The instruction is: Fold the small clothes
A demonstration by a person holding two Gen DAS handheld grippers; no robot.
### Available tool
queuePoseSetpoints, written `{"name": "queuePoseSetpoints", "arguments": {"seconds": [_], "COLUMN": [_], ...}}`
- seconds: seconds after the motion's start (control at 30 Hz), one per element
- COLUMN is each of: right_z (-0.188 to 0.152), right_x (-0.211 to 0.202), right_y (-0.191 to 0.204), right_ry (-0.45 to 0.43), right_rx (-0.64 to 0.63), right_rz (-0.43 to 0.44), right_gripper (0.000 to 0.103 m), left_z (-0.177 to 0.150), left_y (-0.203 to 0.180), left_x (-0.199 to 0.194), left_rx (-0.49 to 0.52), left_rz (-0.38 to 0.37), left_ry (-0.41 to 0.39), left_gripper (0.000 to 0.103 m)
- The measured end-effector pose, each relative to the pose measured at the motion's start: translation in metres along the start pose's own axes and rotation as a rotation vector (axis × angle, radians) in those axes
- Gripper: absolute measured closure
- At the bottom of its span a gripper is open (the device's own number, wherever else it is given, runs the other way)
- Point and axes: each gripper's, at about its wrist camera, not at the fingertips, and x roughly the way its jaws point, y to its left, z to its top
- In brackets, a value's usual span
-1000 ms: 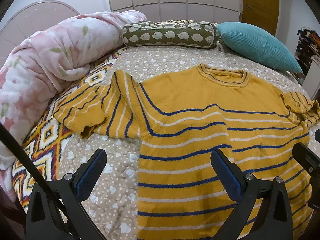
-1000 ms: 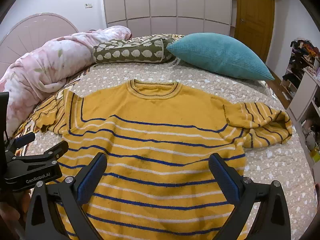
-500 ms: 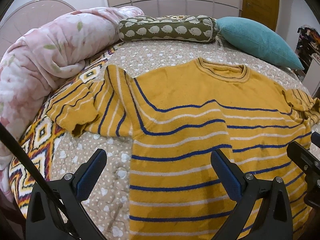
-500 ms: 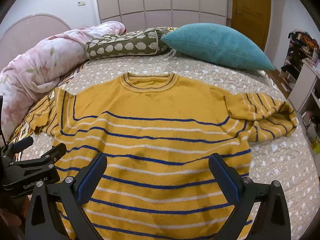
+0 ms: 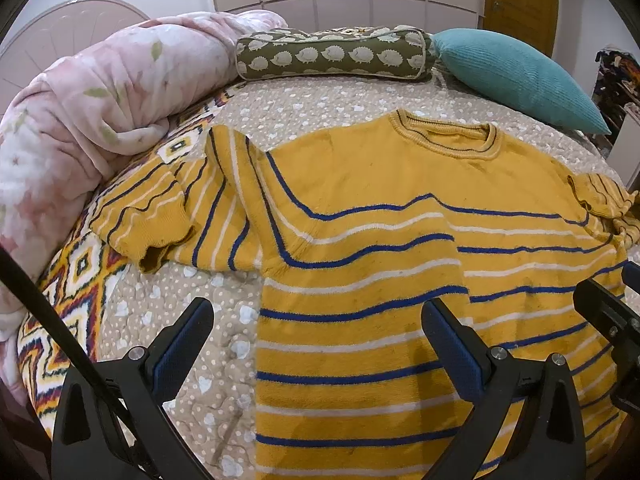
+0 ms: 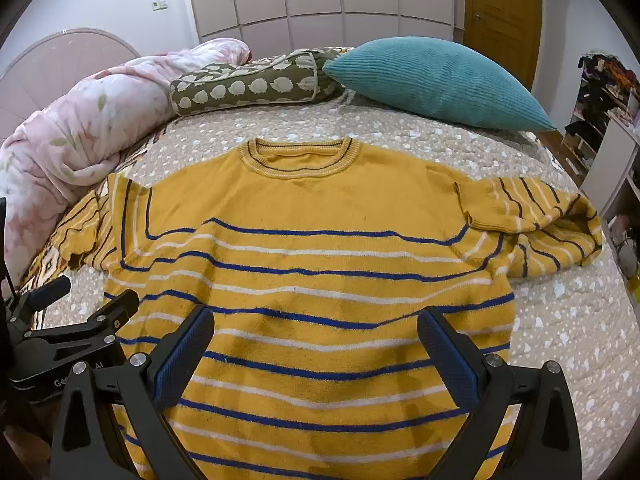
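A yellow sweater [image 5: 384,216] with blue and white stripes lies flat, front up, on the bed; it also shows in the right wrist view [image 6: 320,248]. Its left sleeve [image 5: 160,216] is folded back on itself at the left, its right sleeve [image 6: 532,224] is bunched at the right. My left gripper [image 5: 316,336] is open and empty above the sweater's lower left edge. My right gripper [image 6: 316,344] is open and empty above the sweater's lower middle. The left gripper also shows at the left of the right wrist view [image 6: 68,320].
A pink floral duvet [image 5: 88,120] is heaped along the left. A green hedgehog bolster [image 5: 332,56] and a teal cushion [image 6: 432,80] lie at the head of the bed. The dotted bedspread [image 6: 560,320] shows right of the sweater. Shelves [image 6: 608,120] stand at the far right.
Both grippers have moved a little forward and lower toward the sweater, which looks larger in both views. Both stay open. The sweater has not moved.
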Motion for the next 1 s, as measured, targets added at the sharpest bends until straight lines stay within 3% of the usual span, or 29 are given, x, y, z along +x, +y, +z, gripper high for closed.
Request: {"name": "queuePoseSetpoints", "arguments": {"seconds": [1.0], "right_z": [0.001], "right_x": [0.012], "right_y": [-0.004], "right_ry": [0.03], "right_rx": [0.015], "right_rz": [-0.006], "right_gripper": [0.0], "left_z": [-0.004], "left_y": [0.005], "left_x": [0.009], "left_rx": [-0.003], "left_rz": [0.004], "left_ry": [0.019], "left_gripper": [0.0]}}
